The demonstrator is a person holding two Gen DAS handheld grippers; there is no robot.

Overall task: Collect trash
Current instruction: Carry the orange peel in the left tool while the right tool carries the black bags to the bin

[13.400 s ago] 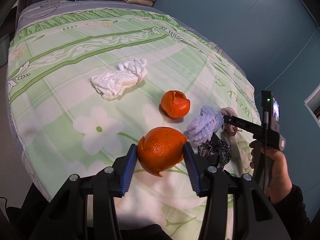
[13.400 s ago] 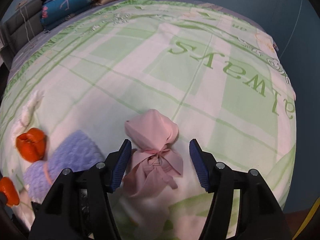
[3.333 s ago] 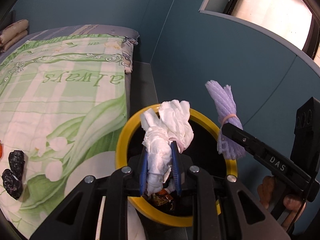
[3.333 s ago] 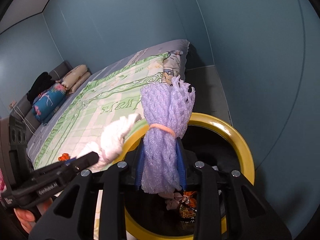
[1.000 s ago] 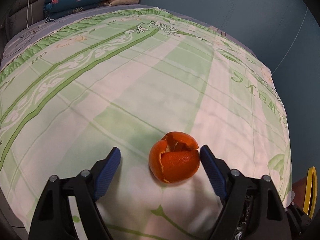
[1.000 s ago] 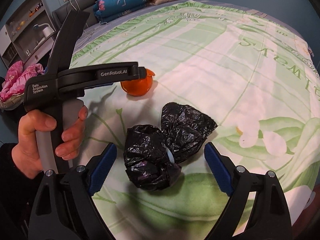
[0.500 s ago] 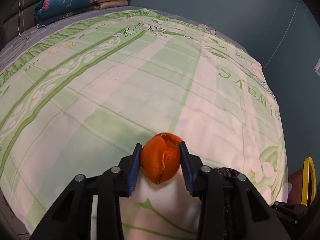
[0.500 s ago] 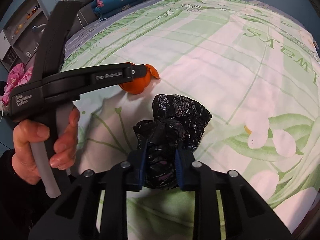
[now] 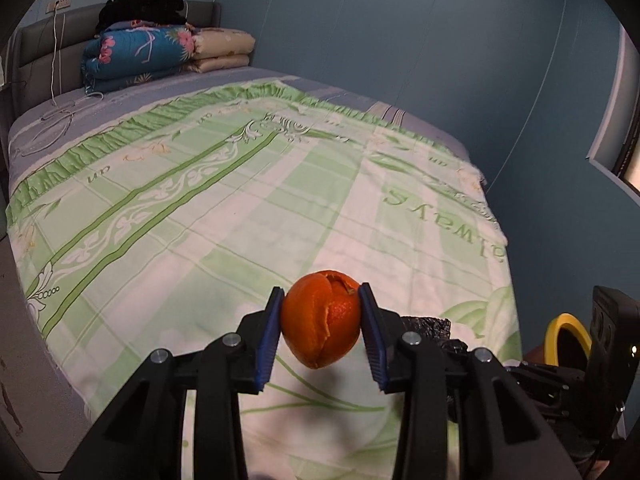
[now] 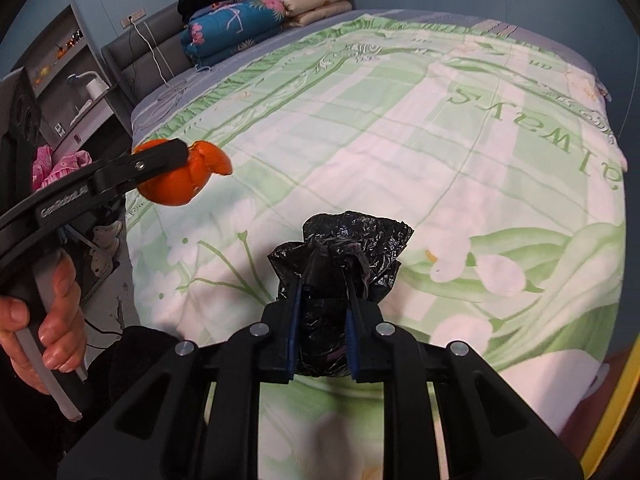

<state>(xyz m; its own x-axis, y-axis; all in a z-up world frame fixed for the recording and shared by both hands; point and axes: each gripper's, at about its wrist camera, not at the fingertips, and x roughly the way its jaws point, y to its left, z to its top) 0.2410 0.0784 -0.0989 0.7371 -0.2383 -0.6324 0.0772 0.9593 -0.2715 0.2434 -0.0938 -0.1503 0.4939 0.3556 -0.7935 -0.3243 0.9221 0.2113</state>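
The left gripper [image 9: 321,326] holds an orange peel [image 9: 322,324] pinched between its blue fingers [image 9: 269,336], lifted clear above the green-and-white bedspread [image 9: 224,216]. In the right wrist view the same peel [image 10: 180,178] hangs at the tip of that gripper, and a hand [image 10: 44,332] grips its handle at the left edge. The right gripper [image 10: 322,320] has its fingers [image 10: 294,328] closing on a crumpled black plastic bag [image 10: 340,248], which bulges out above and below them, off the bed. Folded quilts [image 9: 160,54] lie stacked at the head of the bed. The yellow rim of a bin [image 9: 568,334] shows beyond the right edge of the bed, near the blue wall.
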